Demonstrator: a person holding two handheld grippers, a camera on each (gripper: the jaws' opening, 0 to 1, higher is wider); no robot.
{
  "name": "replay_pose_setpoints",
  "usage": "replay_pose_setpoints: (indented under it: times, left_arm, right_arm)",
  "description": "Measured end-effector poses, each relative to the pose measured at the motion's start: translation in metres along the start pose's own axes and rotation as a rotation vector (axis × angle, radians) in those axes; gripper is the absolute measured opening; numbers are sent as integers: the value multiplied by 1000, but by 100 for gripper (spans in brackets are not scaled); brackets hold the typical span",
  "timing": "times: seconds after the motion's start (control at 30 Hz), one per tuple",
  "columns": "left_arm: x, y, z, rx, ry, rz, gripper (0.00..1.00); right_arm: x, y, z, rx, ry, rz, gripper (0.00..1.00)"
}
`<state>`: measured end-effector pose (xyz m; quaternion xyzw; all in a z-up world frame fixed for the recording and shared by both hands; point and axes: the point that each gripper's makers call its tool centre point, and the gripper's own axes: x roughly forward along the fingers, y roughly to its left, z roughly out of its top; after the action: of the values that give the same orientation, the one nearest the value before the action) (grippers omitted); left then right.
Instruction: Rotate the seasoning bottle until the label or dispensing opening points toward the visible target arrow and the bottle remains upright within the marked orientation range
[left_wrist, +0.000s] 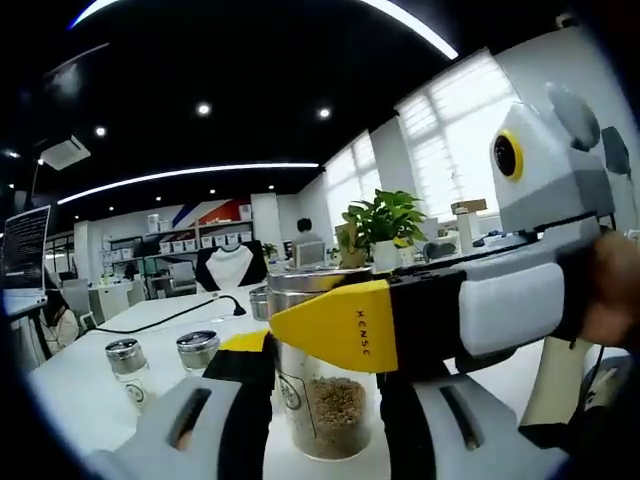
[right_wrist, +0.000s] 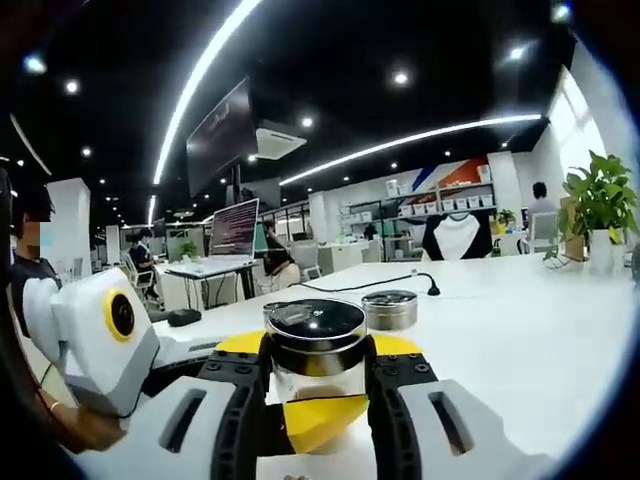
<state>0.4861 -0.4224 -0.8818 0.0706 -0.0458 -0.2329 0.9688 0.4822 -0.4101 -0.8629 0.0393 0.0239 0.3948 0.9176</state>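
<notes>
The seasoning bottle is a clear glass jar with brown seeds and a shiny metal lid, standing upright on the white table. My left gripper is shut on its lower body, one jaw on each side. In the right gripper view the bottle's lid sits between the jaws of my right gripper, which is shut on the bottle just under the lid. The right gripper's yellow fingertip crosses the bottle's neck. The left gripper's yellow fingertip crosses the bottle's front.
Two small shakers stand left of the bottle, and another jar stands behind it. A black cable runs over the table. A potted plant, a black mouse and a laptop lie farther off.
</notes>
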Motion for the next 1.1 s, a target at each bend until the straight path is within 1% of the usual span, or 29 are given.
replay_pose_setpoints:
  times: [0.1,0.17,0.3,0.33,0.37,0.4,0.47,0.57,0.63,0.67,0.77,0.9,0.97,1.03,1.1]
  left_arm:
    - [0,-1,1,5,0,-7,42]
    - [-1,-2,2,-2,2,-15,42]
    - [0,-4,1,-11,15,-56,42]
    - [0,-6,-2,-1,40,-84,42]
    - [1,-7,-2,-21,48,-110,42]
    - [1,-7,-1,-39,46,-120,42]
    - [1,-6,1,-44,39,-133,42]
    - [1,-7,5,-49,22,-160,42]
    - [2,-12,5,-90,25,-231,42]
    - [2,-12,6,-123,25,-254,42]
    - [2,-8,5,-137,20,-267,44]
    - [3,-11,6,-155,19,-295,45]
    - [4,-11,4,-173,36,-306,48]
    - [4,-11,2,-170,44,-308,50]
    - [3,-15,2,-164,48,-338,49]
  right_arm:
    - [-1,-2,1,20,-10,20,35]
    - [-2,0,0,8,-9,28,35]
    - [-4,-2,0,-8,-6,32,35]
    - [-4,-3,-1,-11,3,34,35]
    - [-4,-4,-2,-21,10,40,35]
    - [-4,-4,-2,-25,11,42,35]
    - [-5,-3,1,-36,8,53,35]
    - [-6,-4,4,-30,1,62,34]
    - [-8,-4,4,-28,4,64,34]
    - [-8,-4,3,-38,9,68,34]
    - [-11,-4,4,-28,9,79,34]
    - [-13,-1,5,-16,1,89,34]
    - [-14,0,4,-22,5,96,34]
    - [-16,-1,3,-27,9,100,34]
    - [-17,-1,3,-31,11,108,34]
